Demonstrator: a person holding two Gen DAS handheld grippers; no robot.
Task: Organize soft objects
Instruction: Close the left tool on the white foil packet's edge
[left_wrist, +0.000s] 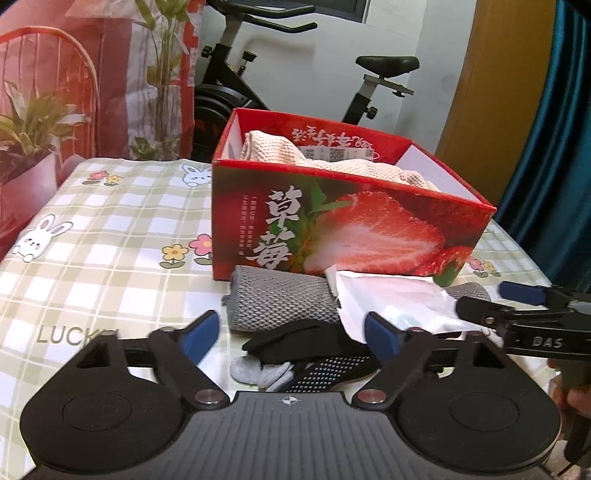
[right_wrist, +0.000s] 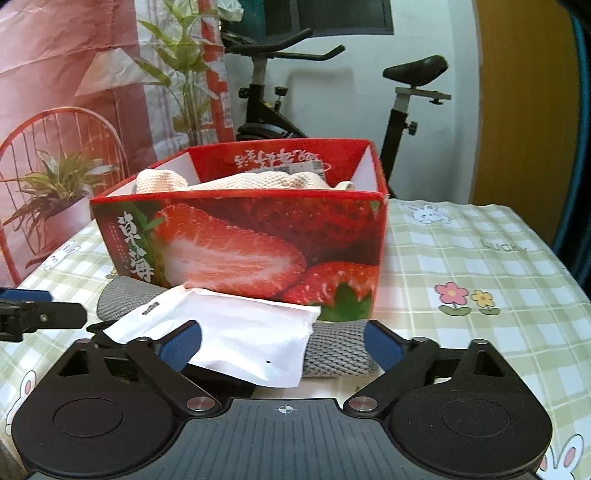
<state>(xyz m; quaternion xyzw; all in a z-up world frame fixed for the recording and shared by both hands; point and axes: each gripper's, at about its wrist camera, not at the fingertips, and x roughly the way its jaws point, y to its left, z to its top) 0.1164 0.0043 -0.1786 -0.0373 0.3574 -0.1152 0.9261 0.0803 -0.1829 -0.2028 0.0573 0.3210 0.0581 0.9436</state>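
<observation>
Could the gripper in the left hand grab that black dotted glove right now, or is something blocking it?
Probably yes. The left gripper is open, and the black glove lies on the tablecloth right between its fingers, uncovered. The white packet sits just beyond it, apparently not over it.

The red strawberry-printed cardboard box (left_wrist: 354, 225) stands mid-table on the green checked tablecloth (left_wrist: 110, 221), with a cream waffle-knit towel (left_wrist: 332, 166) inside. Against its near wall lies a grey knitted cloth (left_wrist: 280, 299); a white plastic pouch (left_wrist: 391, 302) rests on that cloth's right part. Nearer the front edge lies a black dotted glove (left_wrist: 317, 354).
</observation>
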